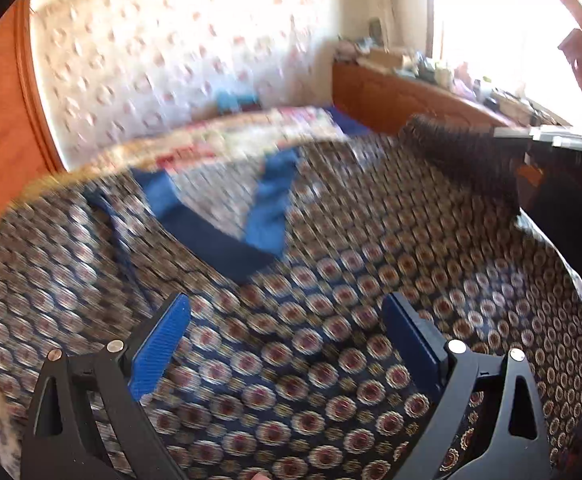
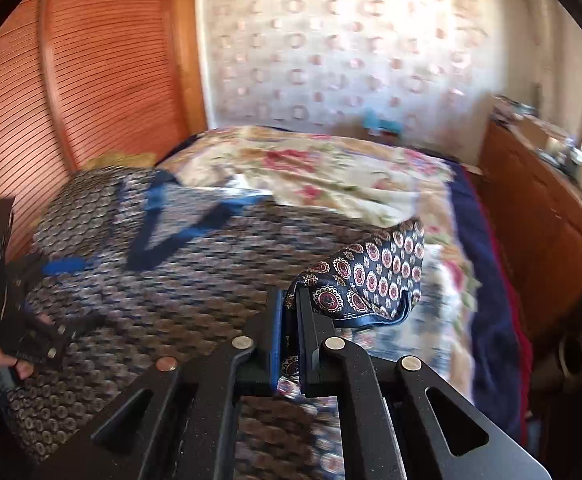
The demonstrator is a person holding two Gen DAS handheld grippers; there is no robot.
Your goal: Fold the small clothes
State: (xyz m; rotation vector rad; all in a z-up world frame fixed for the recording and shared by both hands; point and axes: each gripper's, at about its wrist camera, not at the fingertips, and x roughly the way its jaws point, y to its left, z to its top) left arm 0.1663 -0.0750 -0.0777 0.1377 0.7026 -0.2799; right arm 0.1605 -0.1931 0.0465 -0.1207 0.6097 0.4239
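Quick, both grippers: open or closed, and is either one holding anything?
Left gripper: open, nothing between its pads, above the patterned garment.
Right gripper: closed on a lifted edge of the patterned garment.

We see a bed (image 2: 487, 280) with a floral cover (image 2: 331, 172) over a dark blue blanket edge. On it lies a navy medallion-print garment (image 1: 311, 320) with a blue V-neck, spread nearly flat.

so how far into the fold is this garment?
Early. Done: little; the patterned garment lies mostly spread flat on the bed, blue neckline showing. In hand: right gripper, jaws shut on a lifted garment edge. Left gripper is open, holding nothing. Left: all the folds.
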